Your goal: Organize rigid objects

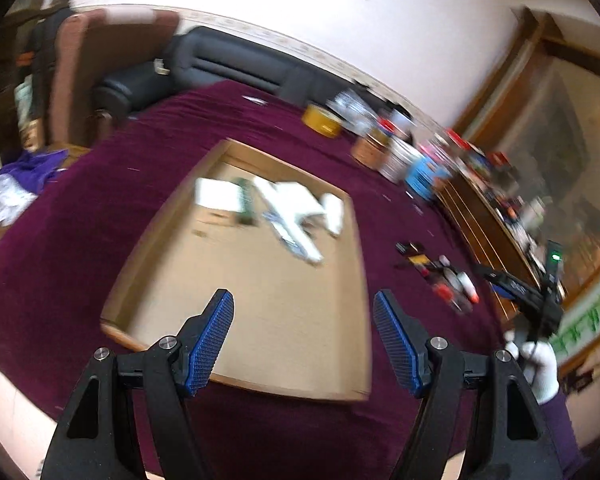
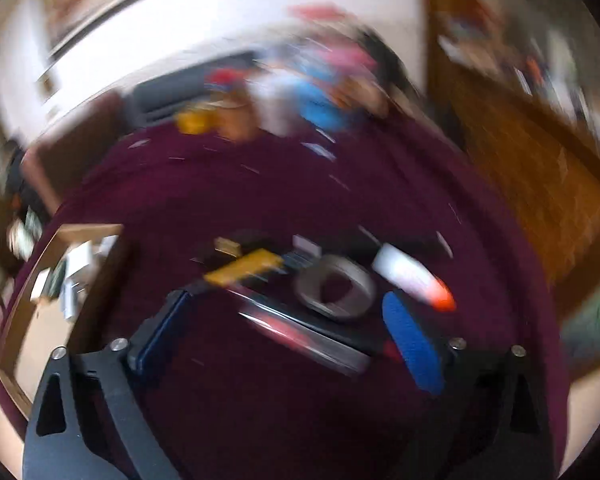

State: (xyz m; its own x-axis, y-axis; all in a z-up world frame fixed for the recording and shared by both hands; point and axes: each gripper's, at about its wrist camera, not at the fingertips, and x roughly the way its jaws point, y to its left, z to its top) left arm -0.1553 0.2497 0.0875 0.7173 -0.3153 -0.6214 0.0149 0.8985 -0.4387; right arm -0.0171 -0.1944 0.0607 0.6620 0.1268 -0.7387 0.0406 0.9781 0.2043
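A shallow wooden tray (image 1: 148,276) lies on the maroon cloth and holds white and green items (image 1: 288,208). My left gripper (image 1: 303,300) is open and empty above the tray's near half. My right gripper (image 2: 288,300) is open over a heap of small objects: a yellow bar (image 2: 244,266), a grey tape ring (image 2: 334,288), a white tube with an orange tip (image 2: 412,276) and a long dark and red tool (image 2: 308,334) that lies between the fingers. The view is blurred. The heap also shows in the left wrist view (image 1: 444,276), with the right gripper (image 1: 528,296) beyond it.
Cans, jars and a yellow tape roll (image 1: 322,120) stand along the cloth's far edge. A wooden cabinet (image 1: 484,220) with clutter is at the right. A dark sofa (image 1: 220,64) is behind the table. The tray's corner (image 2: 80,236) shows left in the right wrist view.
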